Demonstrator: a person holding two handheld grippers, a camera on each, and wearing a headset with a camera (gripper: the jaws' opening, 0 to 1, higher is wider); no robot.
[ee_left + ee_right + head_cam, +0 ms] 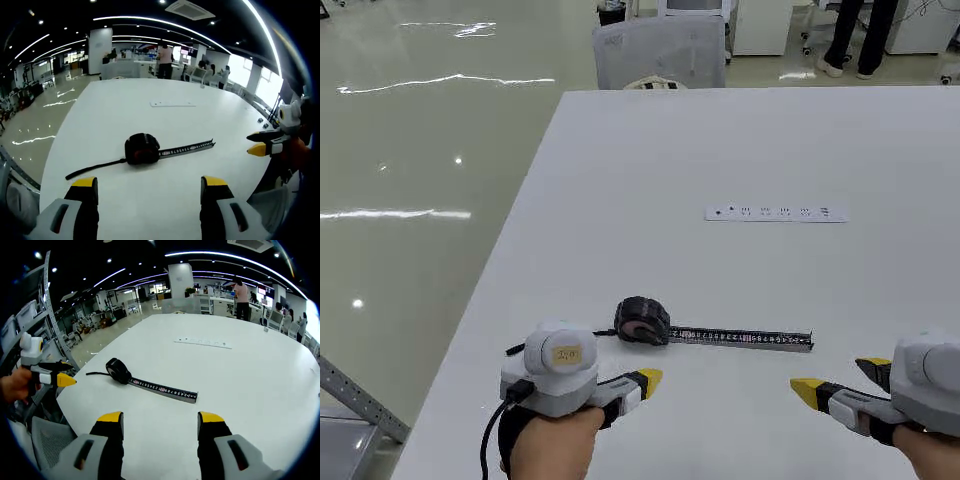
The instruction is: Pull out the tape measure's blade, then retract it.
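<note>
My left tongs [149,182] and right tongs [161,416] hang released and empty over the near edge of the white counter [720,150]. One sits to each side of the tape measure [642,320], probably so either can close in on it. The black case lies flat between them, nearer the left tongs, its strap [92,168] trailing left. The blade [740,338] is drawn out partway and rests on the counter. Its long axis runs left to right, hook end toward the right tongs.

White-grey left gripper [645,382] and right gripper [840,380], black jaws tipped yellow — yellow label [566,354], black cable [488,440]
</note>
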